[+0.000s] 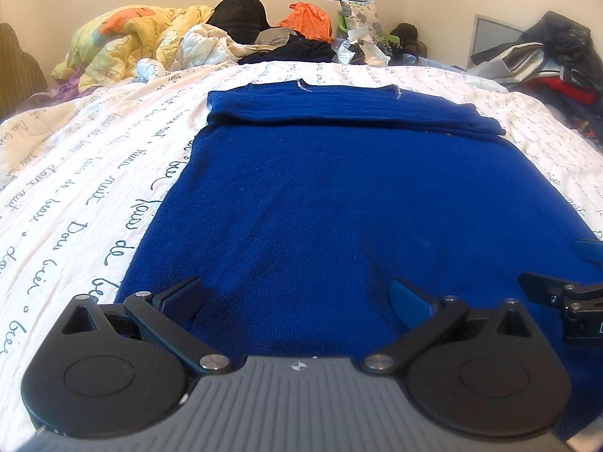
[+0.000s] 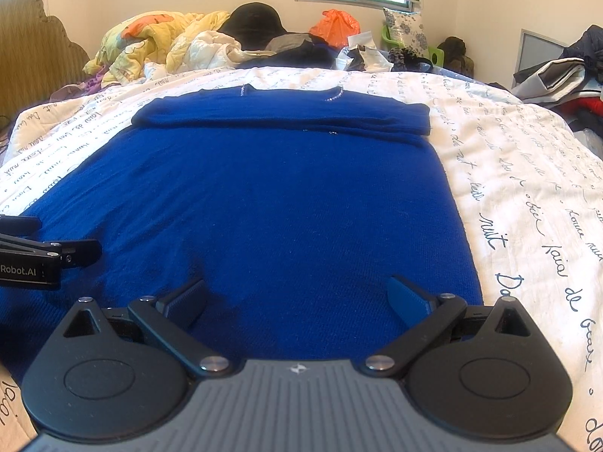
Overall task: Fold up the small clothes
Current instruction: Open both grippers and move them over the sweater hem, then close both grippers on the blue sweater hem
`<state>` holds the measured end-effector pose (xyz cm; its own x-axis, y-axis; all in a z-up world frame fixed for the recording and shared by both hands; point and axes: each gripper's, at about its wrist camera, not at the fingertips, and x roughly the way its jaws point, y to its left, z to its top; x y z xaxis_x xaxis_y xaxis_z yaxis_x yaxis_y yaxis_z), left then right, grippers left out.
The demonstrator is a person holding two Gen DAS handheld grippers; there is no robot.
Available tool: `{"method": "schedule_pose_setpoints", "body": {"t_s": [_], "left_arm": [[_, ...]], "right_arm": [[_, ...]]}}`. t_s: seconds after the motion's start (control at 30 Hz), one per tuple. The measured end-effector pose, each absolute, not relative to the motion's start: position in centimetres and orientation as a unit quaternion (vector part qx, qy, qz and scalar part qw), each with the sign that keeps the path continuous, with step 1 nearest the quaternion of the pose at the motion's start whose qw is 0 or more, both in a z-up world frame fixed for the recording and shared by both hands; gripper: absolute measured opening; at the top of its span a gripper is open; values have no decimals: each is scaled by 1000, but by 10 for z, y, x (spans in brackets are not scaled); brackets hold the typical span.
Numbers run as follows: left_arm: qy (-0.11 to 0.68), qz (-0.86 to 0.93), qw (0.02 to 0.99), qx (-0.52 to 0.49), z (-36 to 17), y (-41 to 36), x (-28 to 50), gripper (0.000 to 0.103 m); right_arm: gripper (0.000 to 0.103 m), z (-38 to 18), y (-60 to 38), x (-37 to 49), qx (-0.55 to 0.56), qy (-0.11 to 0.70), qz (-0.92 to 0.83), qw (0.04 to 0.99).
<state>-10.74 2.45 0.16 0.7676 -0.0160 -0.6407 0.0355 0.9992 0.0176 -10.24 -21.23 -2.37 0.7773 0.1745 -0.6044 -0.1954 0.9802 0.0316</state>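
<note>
Blue sweater (image 1: 339, 196) flat beneath both open tools.

Sweater (image 1: 339, 207) near hem hidden behind gripper body; right gripper (image 1: 588, 263) cut off by frame edge.

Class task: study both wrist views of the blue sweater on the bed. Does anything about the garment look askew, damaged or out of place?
Nothing stands out. The blue sweater lies flat on the white quilt, sleeves folded across near the collar. The left gripper and right gripper are open over the hem. The clutter at the far end of the bed is apart from the sweater.
</note>
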Motion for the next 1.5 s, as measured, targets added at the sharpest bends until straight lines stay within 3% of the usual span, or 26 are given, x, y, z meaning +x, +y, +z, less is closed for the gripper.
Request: {"method": "schedule_pose_setpoints", "body": {"t_s": [0.53, 0.73, 0.87, 1.1, 1.37, 1.5], "left_arm": [[345, -11, 938, 17, 3, 23, -110, 103], [356, -39, 934, 9, 7, 29, -138, 103], [344, -36, 937, 49, 6, 21, -152, 103], [349, -60, 931, 93, 6, 20, -172, 103], [354, -19, 935, 23, 21, 70, -178, 103], [409, -40, 905, -107, 19, 115, -163, 103]], "right_arm": [[103, -22, -208, -105, -15, 322, 91, 942], [103, -11, -214, -133, 47, 352, 108, 929], [103, -22, -206, -149, -25, 329, 110, 938], [103, -17, -212, -157, -22, 360, 108, 927], [103, 4, -249, -180, -15, 349, 123, 929], [103, 5, -290, -172, 73, 399, 137, 904]]}}
